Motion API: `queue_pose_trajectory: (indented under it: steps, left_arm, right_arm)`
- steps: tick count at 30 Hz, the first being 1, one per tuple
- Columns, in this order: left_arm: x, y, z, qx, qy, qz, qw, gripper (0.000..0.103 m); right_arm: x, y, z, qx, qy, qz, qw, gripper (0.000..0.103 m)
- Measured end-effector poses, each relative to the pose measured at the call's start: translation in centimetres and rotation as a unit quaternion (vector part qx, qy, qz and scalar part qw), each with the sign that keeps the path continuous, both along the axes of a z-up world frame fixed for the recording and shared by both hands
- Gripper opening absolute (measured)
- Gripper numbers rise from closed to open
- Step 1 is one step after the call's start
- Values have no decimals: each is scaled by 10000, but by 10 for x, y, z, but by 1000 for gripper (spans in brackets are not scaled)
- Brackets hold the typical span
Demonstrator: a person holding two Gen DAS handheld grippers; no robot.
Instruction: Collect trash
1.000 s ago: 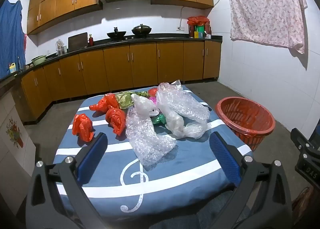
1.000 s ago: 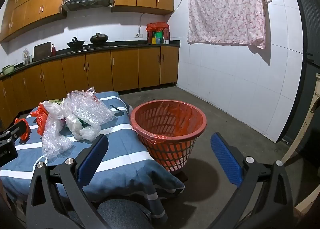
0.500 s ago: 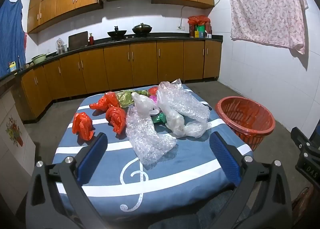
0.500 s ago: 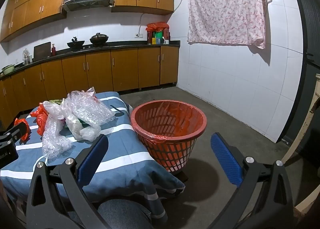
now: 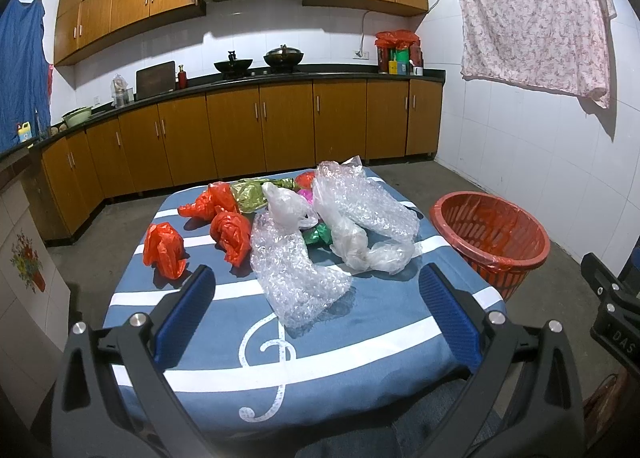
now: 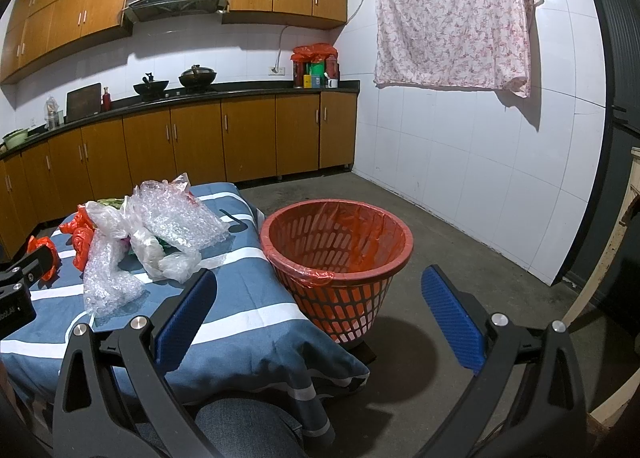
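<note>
Lying at twelve o'clock between the left gripper's (image 5: 316, 298) wide-open jaws, bubble wrap (image 5: 298, 272) is resting on the table (image 5: 360, 342); the right gripper (image 6: 320, 298), also spread empty, is alone showing the whole basket (image 6: 338, 254).

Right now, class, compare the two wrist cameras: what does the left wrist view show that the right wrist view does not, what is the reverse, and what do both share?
Only the left wrist view shows the white treble clef on the table cover and the blue cloth hanging at far left. Only the right wrist view shows the whole outside of the red basket down to the floor. Both show the bubble wrap, orange bags and open grippers, left gripper and right gripper.
</note>
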State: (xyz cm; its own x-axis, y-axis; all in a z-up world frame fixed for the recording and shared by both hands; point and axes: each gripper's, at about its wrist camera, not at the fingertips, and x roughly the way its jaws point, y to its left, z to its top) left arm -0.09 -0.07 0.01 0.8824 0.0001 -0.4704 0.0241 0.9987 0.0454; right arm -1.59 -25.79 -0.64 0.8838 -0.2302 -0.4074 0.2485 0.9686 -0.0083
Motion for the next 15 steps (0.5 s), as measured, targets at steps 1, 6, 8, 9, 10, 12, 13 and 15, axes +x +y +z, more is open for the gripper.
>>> queue_pose_trajectory:
  steps: [1,6,8,9,10,12,13,15]
  left_arm:
    - [0,0,0,1,-1,-2,10000,99]
    - [0,0,0,-7,11,-6,10000,99]
    - [-1,0,0,-6,10,-5,10000,99]
    - [1,1,0,-11,14,-1,10000,99]
    - [1,1,0,-11,15,-2,10000,99]
    - [1,1,0,-11,16,-2,10000,99]
    - [1,1,0,-11,17,-2,10000,99]
    - [1,1,0,-9,17,-1,10000,99]
  right_arm:
    - [0,0,0,1,-1,0,10000,101]
    - [0,0,0,8,6,1,10000,101]
    - [0,0,0,8,10,1,10000,101]
    - [0,0,0,3,4,1,10000,101]
    - [0,0,0,3,6,2,10000,101]
    - [0,0,-1,3,4,0,10000,101]
    - [0,0,-1,4,6,0,10000,101]
    - [1,-1,-1,5,7,-1,10000,101]
